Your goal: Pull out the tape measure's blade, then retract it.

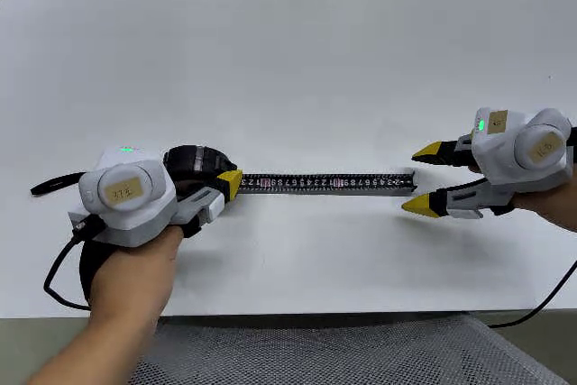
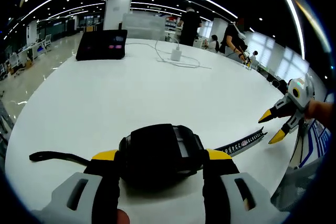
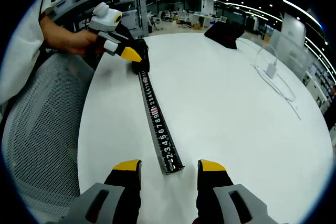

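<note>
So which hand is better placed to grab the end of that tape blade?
Right. On the right gripper, open fingers flank the free tip of the blade, while the left gripper is shut on the tape measure case at the far end.

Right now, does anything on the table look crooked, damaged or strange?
Nothing stands out. The blade lies straight and flat on the white table, drawn out of the case that the left claw clamps. Its tip rests between the jaws of the open right claw, not gripped.

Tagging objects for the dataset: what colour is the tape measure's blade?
Black blade with white numerals and a red mark; clearest in right gripper view.
</note>
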The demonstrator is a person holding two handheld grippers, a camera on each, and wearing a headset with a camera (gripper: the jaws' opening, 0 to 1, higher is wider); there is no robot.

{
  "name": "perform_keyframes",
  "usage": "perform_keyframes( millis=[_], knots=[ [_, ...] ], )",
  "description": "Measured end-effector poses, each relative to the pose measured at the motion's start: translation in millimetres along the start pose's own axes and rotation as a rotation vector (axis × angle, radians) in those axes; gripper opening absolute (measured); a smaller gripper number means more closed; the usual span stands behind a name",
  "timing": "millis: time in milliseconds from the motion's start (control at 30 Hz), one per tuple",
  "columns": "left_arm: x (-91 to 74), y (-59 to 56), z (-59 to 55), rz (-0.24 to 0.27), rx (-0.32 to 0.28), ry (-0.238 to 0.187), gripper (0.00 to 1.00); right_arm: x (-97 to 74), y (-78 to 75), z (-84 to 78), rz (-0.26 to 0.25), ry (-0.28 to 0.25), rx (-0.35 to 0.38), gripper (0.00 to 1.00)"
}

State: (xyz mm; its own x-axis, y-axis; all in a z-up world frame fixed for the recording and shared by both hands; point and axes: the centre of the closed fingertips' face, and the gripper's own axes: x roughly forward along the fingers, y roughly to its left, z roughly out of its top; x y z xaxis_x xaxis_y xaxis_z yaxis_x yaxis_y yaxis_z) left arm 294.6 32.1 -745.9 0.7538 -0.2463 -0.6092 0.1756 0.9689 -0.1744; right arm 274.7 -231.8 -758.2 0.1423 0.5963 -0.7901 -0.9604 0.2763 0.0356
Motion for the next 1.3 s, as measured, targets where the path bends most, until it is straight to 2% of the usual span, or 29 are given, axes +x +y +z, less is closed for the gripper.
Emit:
perform_keyframes(
  millis=[433, 700, 1133, 1300],
  knots=[
    [0.7, 0.9, -0.6, -0.005, 0.002, 0.001, 0.59, 5.7, 1.9, -3.3, 0.058, 0.067, -0.070, 0.24],
    [0.6, 0.5, -0.5, -0.005, 0.001, 0.003, 0.59, 8.4, 0.1, -11.6, 0.075, 0.139, -0.143, 0.19],
    [0.5, -0.7, 0.4, -0.009, -0.004, -0.003, 0.60, 10.6, -3.9, -13.7, 0.081, 0.194, -0.228, 0.12],
    [0.6, -0.2, 0.5, -0.009, -0.008, -0.004, 0.60, 10.6, -3.7, -14.1, 0.083, 0.198, -0.222, 0.11]
  ],
)
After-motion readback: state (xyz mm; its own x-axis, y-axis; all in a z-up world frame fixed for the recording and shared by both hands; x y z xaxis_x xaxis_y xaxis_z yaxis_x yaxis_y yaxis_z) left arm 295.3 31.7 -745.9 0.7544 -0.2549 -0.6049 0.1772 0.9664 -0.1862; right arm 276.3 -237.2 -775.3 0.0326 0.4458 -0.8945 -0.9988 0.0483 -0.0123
